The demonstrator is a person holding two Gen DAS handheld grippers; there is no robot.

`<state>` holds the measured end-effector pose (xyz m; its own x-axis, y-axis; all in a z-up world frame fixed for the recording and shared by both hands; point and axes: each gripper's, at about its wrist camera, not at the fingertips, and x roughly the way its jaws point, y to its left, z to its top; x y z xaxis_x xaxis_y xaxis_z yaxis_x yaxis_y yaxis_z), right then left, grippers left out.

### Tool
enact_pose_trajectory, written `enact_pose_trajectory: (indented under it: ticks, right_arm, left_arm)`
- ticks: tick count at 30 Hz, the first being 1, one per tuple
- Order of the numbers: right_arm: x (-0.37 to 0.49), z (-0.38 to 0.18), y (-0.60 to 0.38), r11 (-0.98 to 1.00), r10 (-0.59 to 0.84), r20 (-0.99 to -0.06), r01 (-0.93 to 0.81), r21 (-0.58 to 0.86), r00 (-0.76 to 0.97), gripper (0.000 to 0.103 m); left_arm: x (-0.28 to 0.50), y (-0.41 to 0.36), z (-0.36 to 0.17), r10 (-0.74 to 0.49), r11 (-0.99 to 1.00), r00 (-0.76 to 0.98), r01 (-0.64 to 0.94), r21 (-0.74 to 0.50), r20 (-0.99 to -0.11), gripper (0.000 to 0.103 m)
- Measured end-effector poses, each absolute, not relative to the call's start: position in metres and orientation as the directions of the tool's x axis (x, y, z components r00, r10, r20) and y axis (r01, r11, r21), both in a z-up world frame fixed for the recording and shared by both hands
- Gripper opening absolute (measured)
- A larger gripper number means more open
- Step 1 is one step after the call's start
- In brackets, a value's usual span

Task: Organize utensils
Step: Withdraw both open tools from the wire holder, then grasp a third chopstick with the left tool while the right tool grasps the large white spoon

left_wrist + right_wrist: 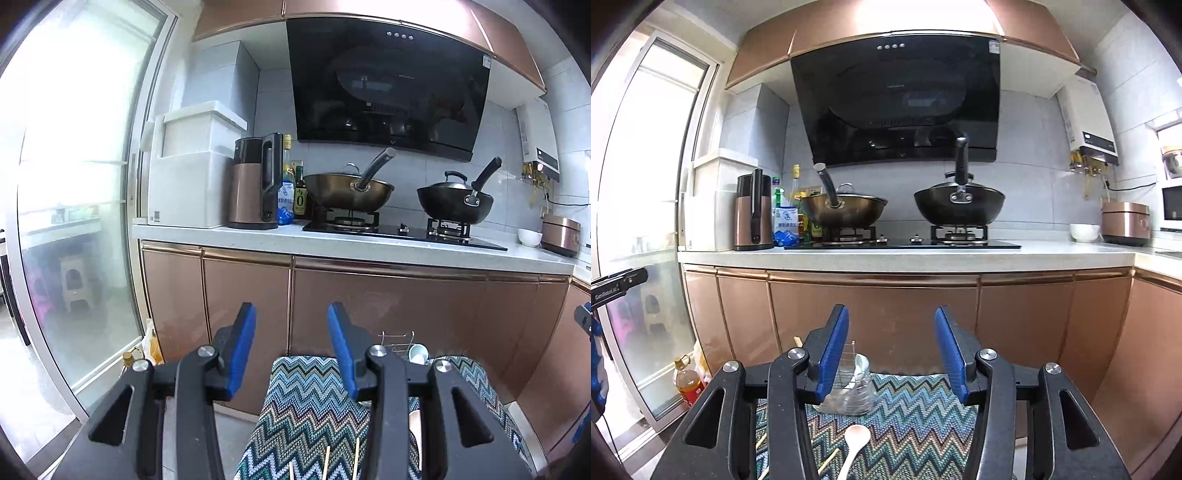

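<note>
With both tools level above the cloth:
Left gripper: jaws apart, empty.
Right gripper: jaws apart, empty.
Spoon: on cloth, nearer than rack.
Rack: at cloth's far edge.
Chopsticks: on cloth, near edge.
</note>
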<state>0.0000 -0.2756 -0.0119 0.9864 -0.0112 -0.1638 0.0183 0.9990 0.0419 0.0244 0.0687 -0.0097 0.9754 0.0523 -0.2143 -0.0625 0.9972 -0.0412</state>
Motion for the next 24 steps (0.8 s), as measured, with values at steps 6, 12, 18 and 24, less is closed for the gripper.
enact_pose_trajectory:
  ticks: [6, 12, 18, 24]
  right_arm:
    - [-0.008, -0.016, -0.287, 0.998, -0.029, -0.169, 0.039, 0.054, 0.985, 0.054]
    - [-0.011, -0.023, -0.303, 0.995, -0.022, -0.187, 0.039, 0.090, 0.982, 0.054]
    - [-0.006, -0.032, -0.312, 0.994, -0.003, -0.218, 0.026, 0.103, 0.976, 0.054]
    - [-0.001, -0.047, -0.318, 0.994, 0.013, -0.252, 0.014, 0.104, 0.968, 0.052]
  left_arm:
    - [0.016, 0.075, -0.013, 0.058, 0.996, 0.973, -0.071, -0.050, -0.222, 0.047]
    - [0.021, 0.076, -0.024, 0.058, 0.996, 0.959, -0.073, -0.044, -0.278, 0.047]
    - [0.037, 0.063, -0.042, -0.001, 0.999, 0.928, -0.018, -0.047, -0.374, 0.047]
    - [0.052, 0.056, -0.063, -0.004, 0.999, 0.902, -0.014, -0.039, -0.432, 0.047]
